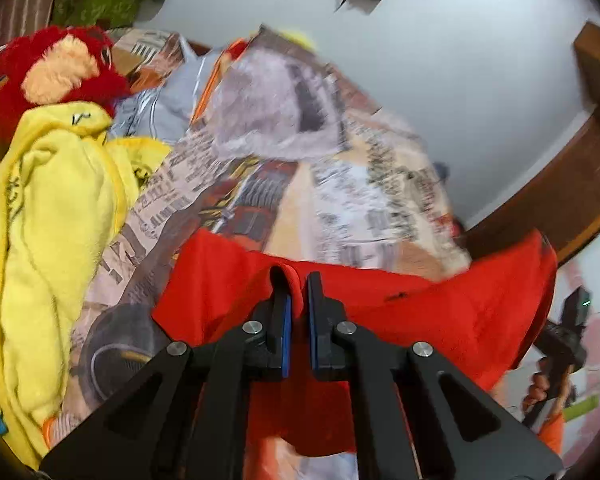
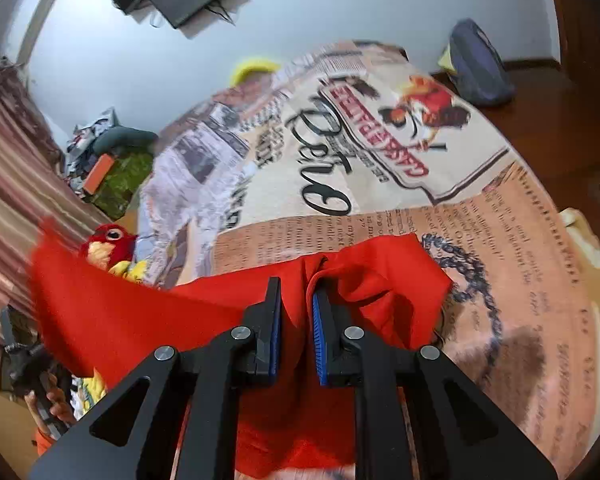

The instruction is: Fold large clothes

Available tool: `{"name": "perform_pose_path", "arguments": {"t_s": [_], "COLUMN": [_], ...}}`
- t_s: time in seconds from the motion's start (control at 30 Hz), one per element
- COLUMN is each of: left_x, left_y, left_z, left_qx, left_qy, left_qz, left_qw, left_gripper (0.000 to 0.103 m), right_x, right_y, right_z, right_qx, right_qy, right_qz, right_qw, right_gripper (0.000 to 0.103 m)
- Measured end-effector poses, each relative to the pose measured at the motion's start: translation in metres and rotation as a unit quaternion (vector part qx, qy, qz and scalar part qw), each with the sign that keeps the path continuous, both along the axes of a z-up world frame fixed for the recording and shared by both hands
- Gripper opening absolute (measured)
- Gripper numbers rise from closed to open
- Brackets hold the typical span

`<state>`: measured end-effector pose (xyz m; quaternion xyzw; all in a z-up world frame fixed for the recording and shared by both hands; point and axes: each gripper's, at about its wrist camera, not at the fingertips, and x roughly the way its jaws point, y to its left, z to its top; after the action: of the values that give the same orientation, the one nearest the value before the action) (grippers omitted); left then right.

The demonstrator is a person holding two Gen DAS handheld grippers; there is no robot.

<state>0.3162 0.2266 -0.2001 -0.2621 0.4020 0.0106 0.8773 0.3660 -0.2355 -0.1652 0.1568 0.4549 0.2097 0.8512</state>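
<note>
**Red garment stretched between two claws**

Black fingers of the left claw point(image 1: 299, 292) pinched a bunched edge of the red garment point(image 1: 440, 320); the right claw point(image 2: 296, 300) pinched another fold of it. Between them the cloth hung as a band above the printed bedspread point(image 2: 400, 168), its long axis running claw to claw. Judging by this, neither hand was nearer; both shared the load equally.

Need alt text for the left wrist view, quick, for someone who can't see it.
The left gripper pinches a fold of a red garment held above a newspaper-print bedspread. A yellow fleece garment and a red plush toy lie to the left.
</note>
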Motion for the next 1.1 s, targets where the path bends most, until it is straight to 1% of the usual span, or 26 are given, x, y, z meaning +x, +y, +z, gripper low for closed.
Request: {"name": "perform_pose_path", "arguments": {"t_s": [0.07,0.1,0.2,0.23,0.3,0.37,0.4,0.5,0.53,0.57,0.63,0.7,0.77,0.87,0.93,0.97,1.03,1.07,1.1], "left_x": [0.017,0.021,0.028,0.028,0.023,0.019,0.015,0.002,-0.002,-0.006,-0.012,-0.015,-0.018,-0.019,-0.019,-0.019,-0.017,-0.015,-0.013], "left_y": [-0.002,-0.003,-0.005,-0.002,0.004,0.008,0.010,0.012,0.011,0.010,0.004,-0.004,-0.018,-0.041,-0.064,-0.070,-0.092,-0.101,-0.111], "left_z": [-0.025,-0.032,-0.059,-0.066,-0.075,-0.077,-0.076,-0.064,-0.059,-0.053,-0.042,-0.034,-0.023,-0.013,-0.006,-0.005,-0.003,-0.002,-0.004], "left_qx": [0.021,0.031,0.101,0.102,0.090,0.085,0.084,0.091,0.095,0.098,0.103,0.109,0.119,0.126,0.130,0.132,0.140,0.145,0.152], "left_qy": [0.033,0.043,0.086,0.092,0.098,0.102,0.102,0.092,0.089,0.085,0.077,0.070,0.060,0.046,0.035,0.033,0.024,0.022,0.020], "left_qz": [-0.001,0.000,0.016,0.015,0.015,0.013,0.012,0.014,0.014,0.014,0.008,-0.002,-0.019,-0.049,-0.078,-0.087,-0.113,-0.123,-0.135], "left_qw": [0.9992,0.9986,0.9911,0.9904,0.9910,0.9910,0.9912,0.9915,0.9914,0.9914,0.9917,0.9916,0.9909,0.9898,0.9879,0.9870,0.9834,0.9815,0.9789], "left_gripper": [0.006,0.006,0.006,0.006,0.006,0.006,0.006,0.006,0.006,0.006,0.006,0.006,0.006,0.008,0.016,0.019,0.029,0.031,0.036], "right_x": [0.012,0.016,0.023,0.022,0.020,0.016,0.014,0.003,-0.003,-0.004,-0.012,-0.023,-0.036,-0.053,-0.066,-0.070,-0.076,-0.077,-0.076], "right_y": [0.000,-0.001,-0.007,-0.012,-0.019,-0.025,-0.027,-0.036,-0.039,-0.040,-0.039,-0.031,-0.017,0.006,0.022,0.028,0.043,0.049,0.052], "right_z": [-0.016,-0.022,-0.035,-0.037,-0.035,-0.026,-0.021,0.005,0.015,0.019,0.028,0.035,0.037,0.035,0.030,0.026,0.017,0.011,0.006], "right_qx": [-0.005,-0.006,-0.002,0.008,0.018,0.018,0.011,-0.037,-0.043,-0.044,-0.050,-0.070,-0.089,-0.094,-0.087,-0.083,-0.077,-0.076,-0.076], "right_qy": [0.016,0.022,0.039,0.042,0.043,0.034,0.026,-0.022,-0.036,-0.039,-0.043,-0.049,-0.054,-0.058,-0.054,-0.049,-0.039,-0.033,-0.027], "right_qz": [-0.004,-0.006,-0.013,-0.015,-0.022,-0.033,-0.041,-0.082,-0.083,-0.079,-0.059,-0.035,-0.005,0.040,0.078,0.095,0.124,0.137,0.144], "right_qw": [1.000,1.000,0.999,0.999,0.999,0.999,0.999,0.996,0.995,0.995,0.996,0.996,0.995,0.993,0.992,0.991,0.988,0.987,0.986], "right_gripper": [0.013,0.013,0.014,0.016,0.019,0.022,0.023,0.023,0.023,0.023,0.023,0.023,0.023,0.023,0.023,0.023,0.023,0.023,0.023]}}
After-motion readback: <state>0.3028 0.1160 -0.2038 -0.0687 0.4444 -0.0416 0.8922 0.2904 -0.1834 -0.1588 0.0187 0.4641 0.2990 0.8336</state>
